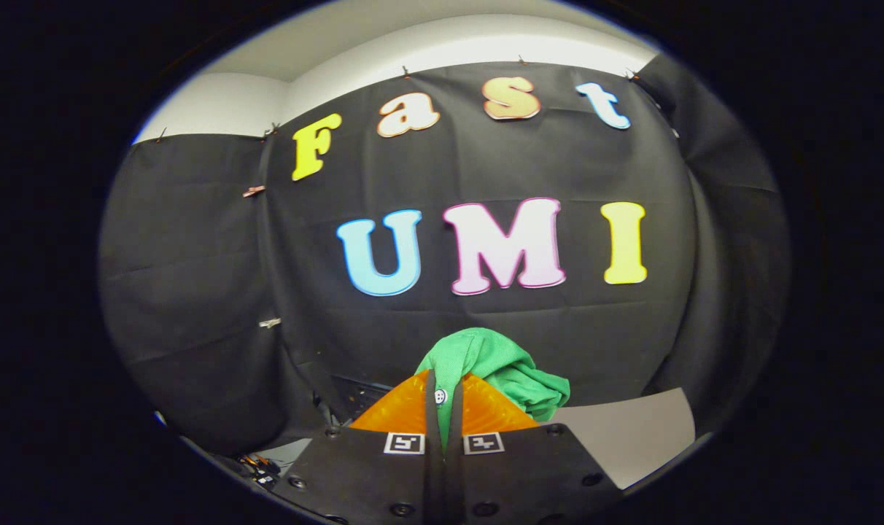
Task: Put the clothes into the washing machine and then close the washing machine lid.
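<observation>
Green cloth, the garment (pixel 497 364), is pinched in my gripper (pixel 443 397): both orange fingers (pixel 402 408) pressed nearly together on a strip with a white button, the rest bunched just ahead, above the fingertips, before the black wall.

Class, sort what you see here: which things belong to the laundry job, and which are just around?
Part of the job:
- green garment, pinched between the orange fingers
- gripper, shut on it

Just around:
- black cloth wall
- pale surface beyond the fingers
</observation>
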